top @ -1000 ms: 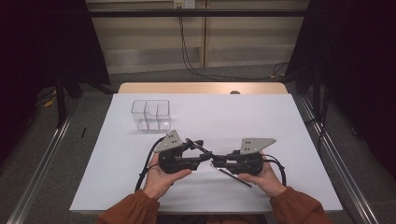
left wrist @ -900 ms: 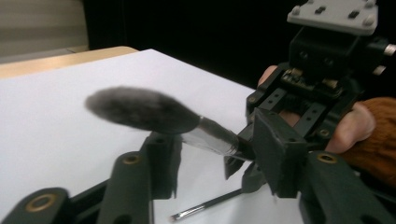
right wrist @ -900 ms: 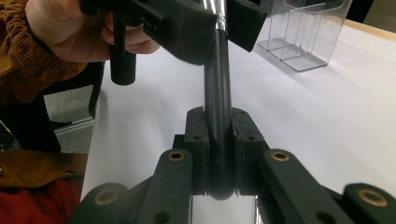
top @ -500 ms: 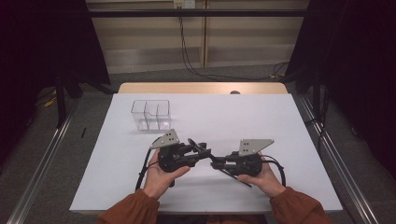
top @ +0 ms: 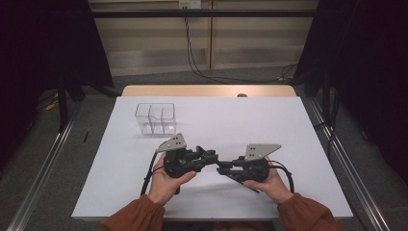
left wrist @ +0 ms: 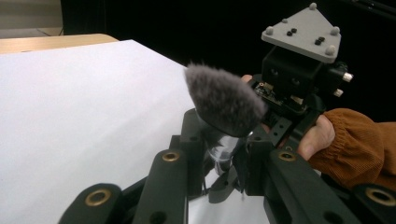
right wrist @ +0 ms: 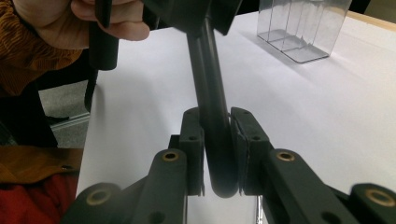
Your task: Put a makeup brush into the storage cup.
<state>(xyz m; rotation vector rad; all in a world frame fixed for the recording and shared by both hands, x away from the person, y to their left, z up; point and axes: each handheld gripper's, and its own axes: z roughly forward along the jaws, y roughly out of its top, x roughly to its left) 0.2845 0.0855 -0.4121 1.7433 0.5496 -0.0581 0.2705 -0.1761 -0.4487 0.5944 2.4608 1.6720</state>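
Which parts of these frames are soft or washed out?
Left gripper view: the makeup brush bristles are fairly sharp, the black jaws at the bottom blur, and its shiny ferrule glares. Right gripper view: the brush handle is sharp while the clear organizer behind goes soft. High view: the white table cover is evenly lit and near blown out, with the surroundings dark.

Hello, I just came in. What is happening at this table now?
A person holds a two-jaw gripper in each hand, low over the white table. Both grip one makeup brush: the left gripper is shut on its shiny ferrule just below the grey bristles, and the right gripper is shut on the end of its black handle. A clear, empty-looking divided container stands farther back, untouched.
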